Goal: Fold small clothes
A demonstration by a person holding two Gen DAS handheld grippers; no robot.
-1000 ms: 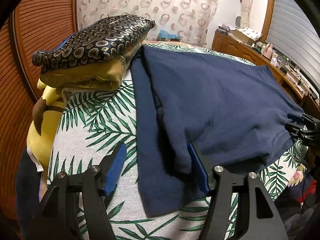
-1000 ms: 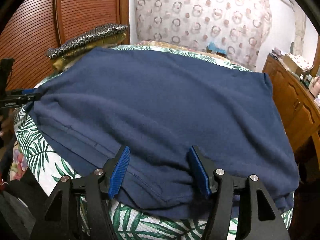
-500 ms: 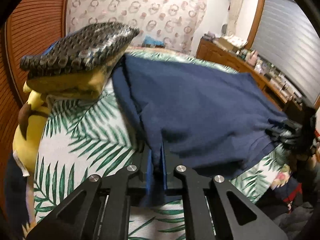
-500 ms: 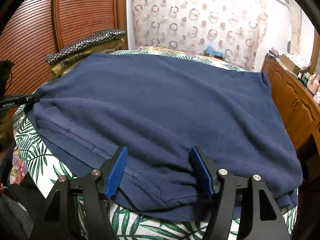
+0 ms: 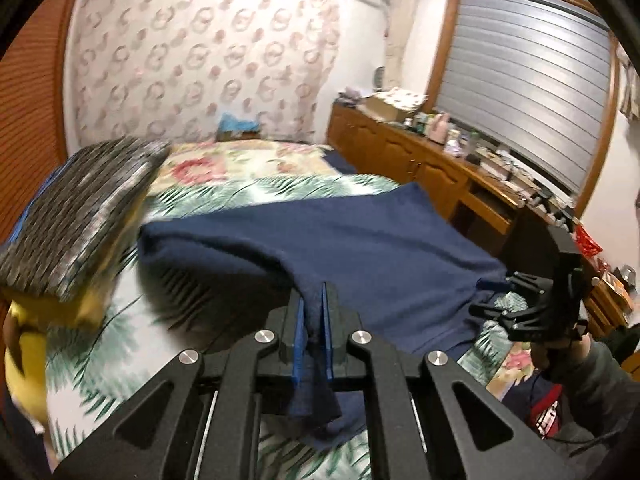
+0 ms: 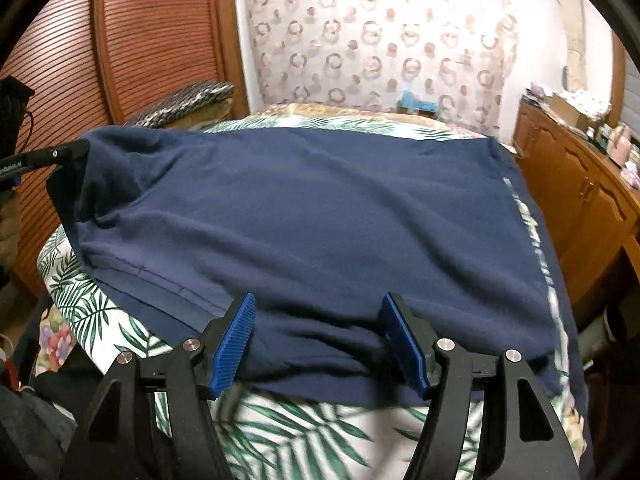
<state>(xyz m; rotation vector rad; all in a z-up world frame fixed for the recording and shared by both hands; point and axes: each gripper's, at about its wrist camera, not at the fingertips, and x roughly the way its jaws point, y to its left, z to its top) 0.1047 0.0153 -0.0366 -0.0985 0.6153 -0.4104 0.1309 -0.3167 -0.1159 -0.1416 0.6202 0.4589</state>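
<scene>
A navy blue garment [image 5: 380,248] lies spread on the palm-leaf bedspread [image 5: 100,344]. My left gripper [image 5: 312,300] is shut on the garment's left edge and holds a peak of cloth up off the bed, with a tail hanging below the pads. In the right wrist view the garment [image 6: 320,208] fills the bed, and the left gripper [image 6: 60,156] pinches its raised far-left corner. My right gripper [image 6: 318,304] is open at the near hem, its blue pads wide apart with the cloth lying between them. It also shows in the left wrist view as the right gripper [image 5: 532,308], held by a hand.
A stack of folded clothes [image 5: 80,216] with a dark patterned piece on top sits at the left of the bed, above a yellow plush [image 5: 24,360]. A wooden cabinet [image 6: 580,184] with clutter runs along the right. A louvered wooden door [image 6: 152,40] stands behind the stack.
The left gripper went from open around the garment's edge to shut on it, then rose and carried the cloth up. The right gripper shifted slightly along the hem and stayed open.
</scene>
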